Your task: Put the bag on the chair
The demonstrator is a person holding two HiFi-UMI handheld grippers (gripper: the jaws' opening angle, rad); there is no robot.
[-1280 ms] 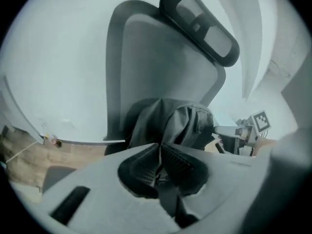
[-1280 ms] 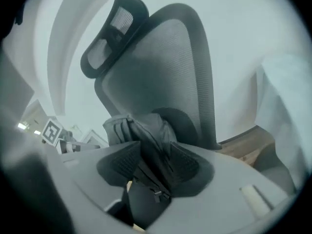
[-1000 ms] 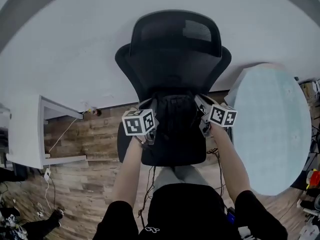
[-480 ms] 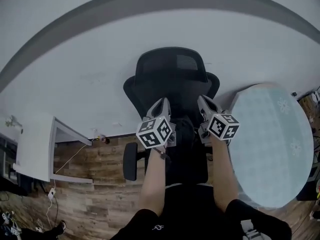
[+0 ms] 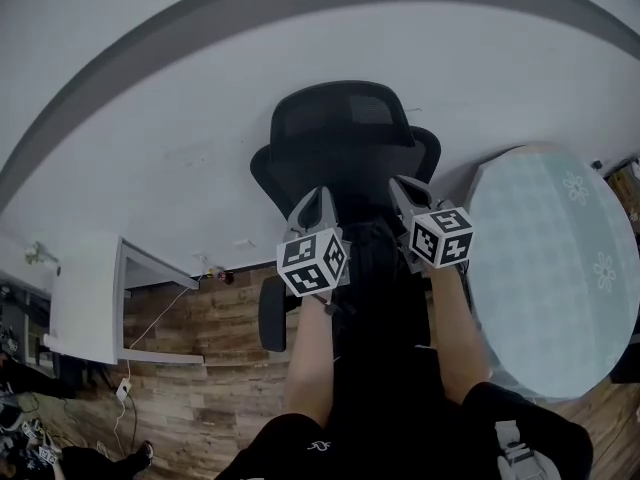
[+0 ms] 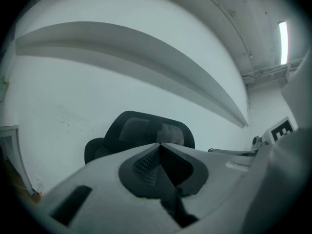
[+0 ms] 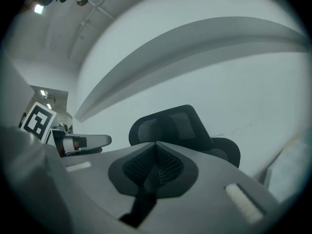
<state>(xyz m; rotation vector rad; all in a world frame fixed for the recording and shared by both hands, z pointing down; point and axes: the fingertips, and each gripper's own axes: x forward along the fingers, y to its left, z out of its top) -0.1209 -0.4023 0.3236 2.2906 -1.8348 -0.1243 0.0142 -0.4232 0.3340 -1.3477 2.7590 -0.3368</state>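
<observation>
A black mesh-backed office chair (image 5: 340, 138) stands against the white wall, facing me. Both grippers are held up in front of its seat, side by side. My left gripper (image 5: 320, 200) is shut, and in the left gripper view (image 6: 159, 144) a thin black strap (image 6: 176, 204) runs down from its closed pads. My right gripper (image 5: 403, 190) is also shut (image 7: 156, 143), pinching a black strap (image 7: 144, 194). A black bag (image 5: 378, 268) hangs between my forearms; it is hard to tell apart from the dark seat behind it.
A round pale table (image 5: 550, 268) stands close to the chair's right. A white desk (image 5: 85, 298) stands at the left, with cables (image 5: 150, 318) on the wooden floor beside it. The chair's left armrest (image 5: 272, 313) sticks out beside my left arm.
Both grippers have risen from beside the chair seat to in front of the backrest. The view has pulled up and back. The dark bag has come up with them.
</observation>
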